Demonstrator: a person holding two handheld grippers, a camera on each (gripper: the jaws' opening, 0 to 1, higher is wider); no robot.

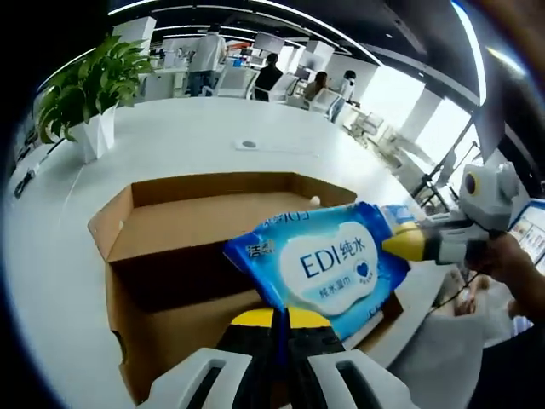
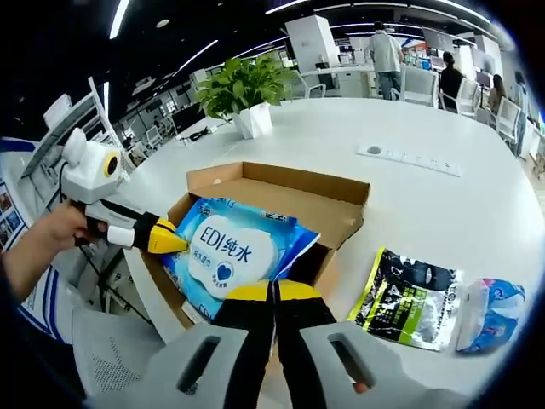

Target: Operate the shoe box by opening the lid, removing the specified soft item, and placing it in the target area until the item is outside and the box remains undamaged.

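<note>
Left gripper view, from left to right: a potted plant [image 1: 89, 89] stands on the white bench [image 1: 51, 256], and nearer lies the open cardboard box [image 1: 170, 247] with its flaps spread. Above the box hangs the wipes pack [image 1: 328, 268], blue with a white oval label reading "EDI" followed by Chinese characters and a small heart. Its long axis runs from lower left to upper right in this view, printed face toward the camera. The left gripper [image 1: 281, 319] has its yellow-tipped fingers [image 1: 255, 319] closed on the pack's near edge, and the right gripper [image 1: 407, 245] comes in from the right, its fingers pinching the far end, with a hand [image 1: 519, 273] behind it. Right gripper view: the left gripper [image 2: 174, 239] enters from the left, held by a hand [image 2: 43, 243], its yellow tip clamped on the pack's [image 2: 234, 251] left end. The pack is held over the box [image 2: 289, 192], label up and reading "EDI" again, long axis left to right. The right gripper [image 2: 272, 294] grips the pack's near edge with closed fingers [image 2: 298, 291]. Farther right on the bench [image 2: 443, 196] lie a black-and-green pouch [image 2: 409, 298] and, just beside it, a blue-and-white pack [image 2: 494, 311]; their print is too small to read. The plant [image 2: 247, 89] stands behind the box.
</note>
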